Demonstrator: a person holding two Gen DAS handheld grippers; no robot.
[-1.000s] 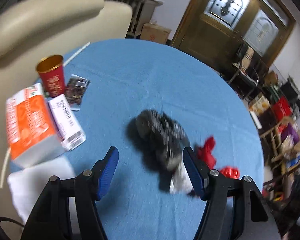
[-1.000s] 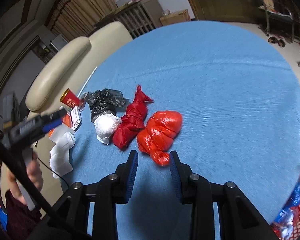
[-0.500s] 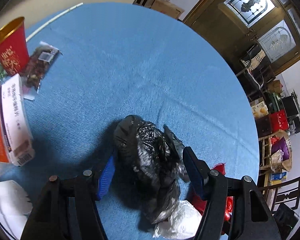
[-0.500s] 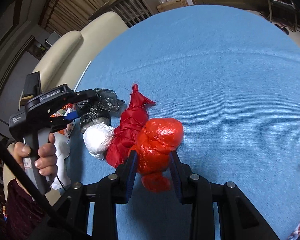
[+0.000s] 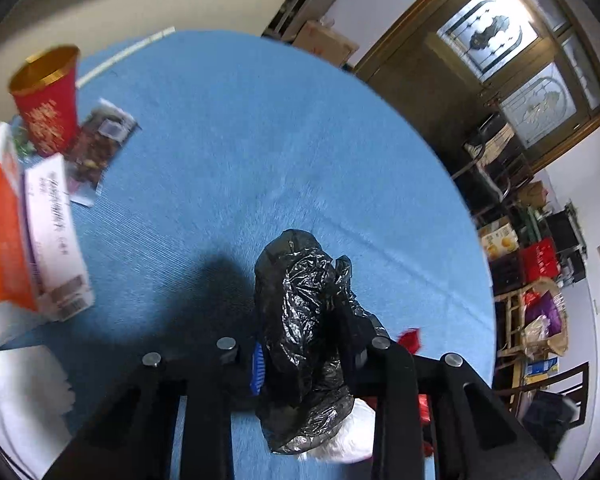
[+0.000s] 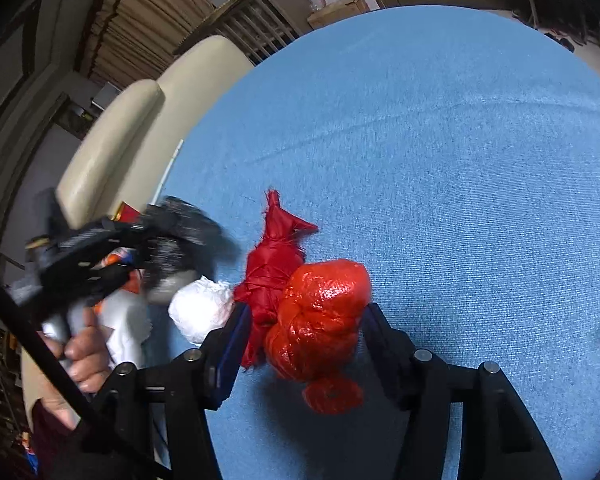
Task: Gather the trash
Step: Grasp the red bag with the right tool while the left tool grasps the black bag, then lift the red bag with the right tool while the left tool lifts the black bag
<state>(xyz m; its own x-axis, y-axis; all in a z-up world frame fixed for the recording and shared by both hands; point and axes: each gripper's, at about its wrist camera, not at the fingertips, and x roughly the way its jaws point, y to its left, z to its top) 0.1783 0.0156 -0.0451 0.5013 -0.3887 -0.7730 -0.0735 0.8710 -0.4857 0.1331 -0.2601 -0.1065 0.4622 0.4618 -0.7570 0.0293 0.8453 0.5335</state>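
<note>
My left gripper (image 5: 304,360) is shut on a crumpled black plastic bag (image 5: 304,320) and holds it above the blue round table (image 5: 260,140). In the right wrist view the left gripper (image 6: 140,248) with the black bag (image 6: 180,228) shows blurred at the left. My right gripper (image 6: 300,332) straddles a shiny orange-red bag (image 6: 320,320), its jaws close against the bag's sides. A darker red tied bag (image 6: 276,264) and a white bag (image 6: 200,312) lie beside it.
A red and gold paper cup (image 5: 48,96), a snack wrapper (image 5: 100,148), an orange and white box (image 5: 4,232) and white tissue (image 5: 16,400) lie at the table's left. A beige chair (image 6: 148,128) stands behind the table.
My left gripper closed on the black bag and lifted it off the table. My right gripper moved forward around the orange-red bag.
</note>
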